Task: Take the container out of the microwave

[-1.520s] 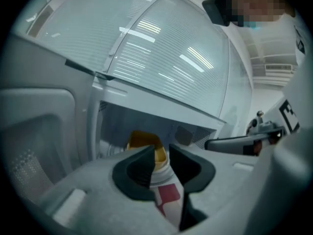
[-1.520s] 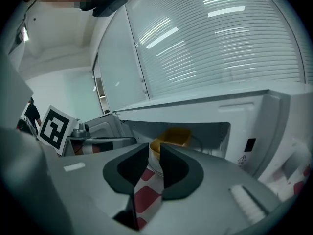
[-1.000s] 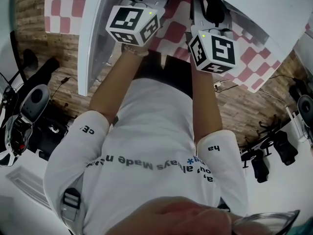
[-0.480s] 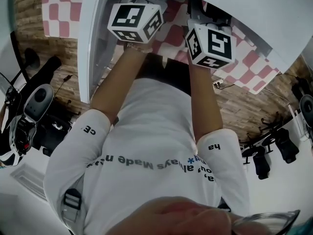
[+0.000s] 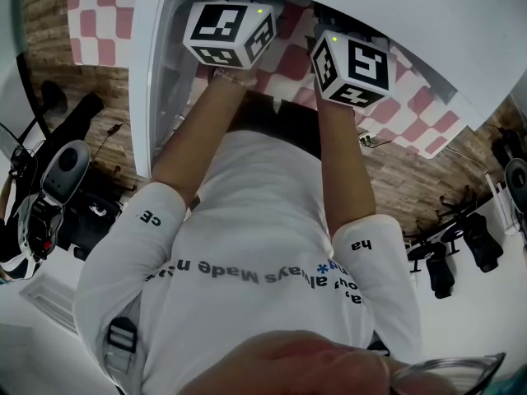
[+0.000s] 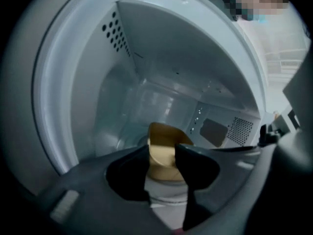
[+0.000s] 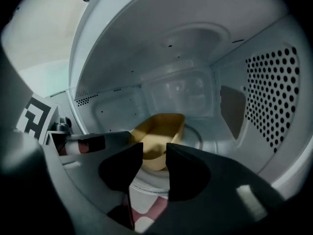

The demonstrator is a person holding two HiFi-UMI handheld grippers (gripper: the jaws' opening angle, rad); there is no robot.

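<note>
A tan, open-topped container (image 6: pixel 164 136) sits on the glass turntable (image 7: pixel 198 133) inside the white microwave (image 7: pixel 146 38). My left gripper (image 6: pixel 162 152) is at the cavity's mouth, open, with the container's near end showing just beyond its fingertips. The jaws of my right gripper (image 7: pixel 154 148) are opening beside it. The container (image 7: pixel 159 126) lies just ahead of its tips and nothing is pressed between them. In the head view only the left marker cube (image 5: pixel 229 33) and the right marker cube (image 5: pixel 352 62) show, and the jaws are hidden under the microwave's top.
The microwave door (image 5: pixel 151 81) stands open at the left. A red-and-white checked cloth (image 5: pixel 288 56) lies under the microwave. The perforated side wall (image 7: pixel 274 97) is close on the right. Camera gear and stands (image 5: pixel 49 188) crowd the wooden floor.
Both marker cubes have slid further up the picture, deeper under the microwave's top, and the right one has drawn closer to the left.
</note>
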